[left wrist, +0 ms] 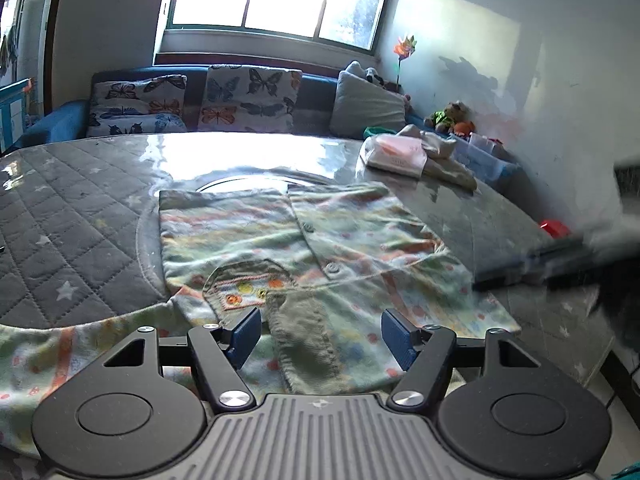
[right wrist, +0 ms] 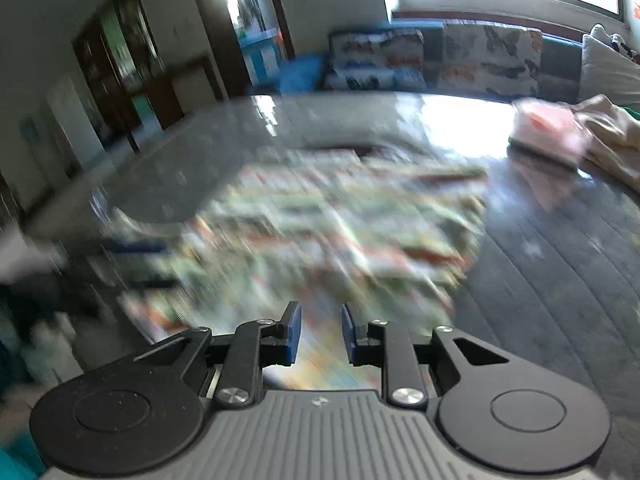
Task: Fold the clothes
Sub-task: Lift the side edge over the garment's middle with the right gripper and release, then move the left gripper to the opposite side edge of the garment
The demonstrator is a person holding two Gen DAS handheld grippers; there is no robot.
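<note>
A small pale-green patterned child's shirt (left wrist: 304, 240) with buttons and a chest pocket lies flat on the grey quilted table (left wrist: 72, 216), sleeves folded in. My left gripper (left wrist: 320, 334) hovers over its near hem, open wide and empty, a ribbed green cuff between the blue pads (left wrist: 246, 336). The right wrist view is motion-blurred; the same shirt (right wrist: 332, 232) shows there as a blurred patch. My right gripper (right wrist: 320, 334) is above the shirt's near edge, its jaws apart by a narrow gap with nothing between them. It shows as a dark blur in the left wrist view (left wrist: 560, 256).
A folded pink-and-white garment (left wrist: 396, 152) and a beige cloth (left wrist: 444, 160) lie at the table's far right. A sofa with butterfly cushions (left wrist: 240, 96) stands behind the table under the window. Plastic bins and toys (left wrist: 480, 144) line the right wall.
</note>
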